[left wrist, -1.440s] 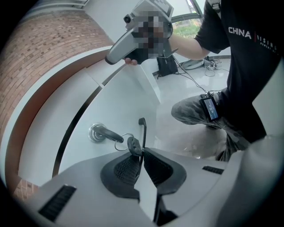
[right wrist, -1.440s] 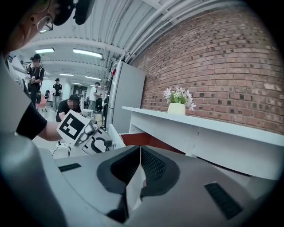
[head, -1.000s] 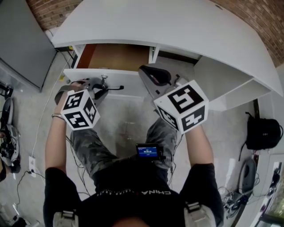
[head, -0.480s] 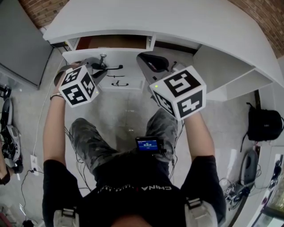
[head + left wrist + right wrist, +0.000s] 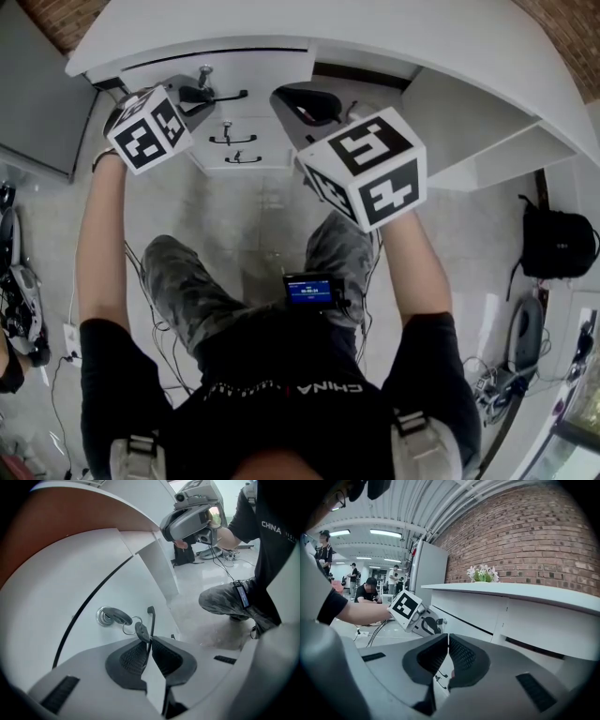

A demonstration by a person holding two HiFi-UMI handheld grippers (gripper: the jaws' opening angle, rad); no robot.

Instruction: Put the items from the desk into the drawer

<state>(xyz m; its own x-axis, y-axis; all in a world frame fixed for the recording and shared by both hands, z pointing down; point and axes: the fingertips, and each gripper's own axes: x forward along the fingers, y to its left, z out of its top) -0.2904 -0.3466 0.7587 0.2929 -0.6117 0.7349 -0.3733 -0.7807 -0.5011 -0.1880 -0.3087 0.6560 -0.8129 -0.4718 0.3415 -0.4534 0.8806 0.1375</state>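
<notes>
Left gripper (image 5: 149, 640) is clamping its jaws tight on the thin black drawer handle (image 5: 151, 617), pads meeting around the bar near its lower end. The top drawer (image 5: 267, 67) is sitting at the head of a white stack under the left end of the desk (image 5: 394, 37), its front looking flush or nearly so; I cannot tell whether a sliver of gap remains. No loose items are showing on the desk from the head view, so they are probably inside already. A key (image 5: 115, 617) is standing in the lock just beside the handle, with a second key (image 5: 142, 631) dangling off the ring and touching the jaw tips. Right gripper (image 5: 448, 644) is hovering with its jaws pressed together on nothing, well apart from the drawers. The drawer is likely handling as a stiff box on runners, moderately heavy; the bar is looking hard, slim and slick, so gripping it at mid-length should be pushing it straight, and the hanging key may be getting pinched. Two lower drawers (image 5: 232, 148) are sitting beneath. Floor (image 5: 244, 234) is reading as pale, glossy grey. A brick wall (image 5: 525, 541) is backing the desk, flowers (image 5: 482, 573) are standing on top, and a black backpack (image 5: 555, 279) is lying off to the right.
</notes>
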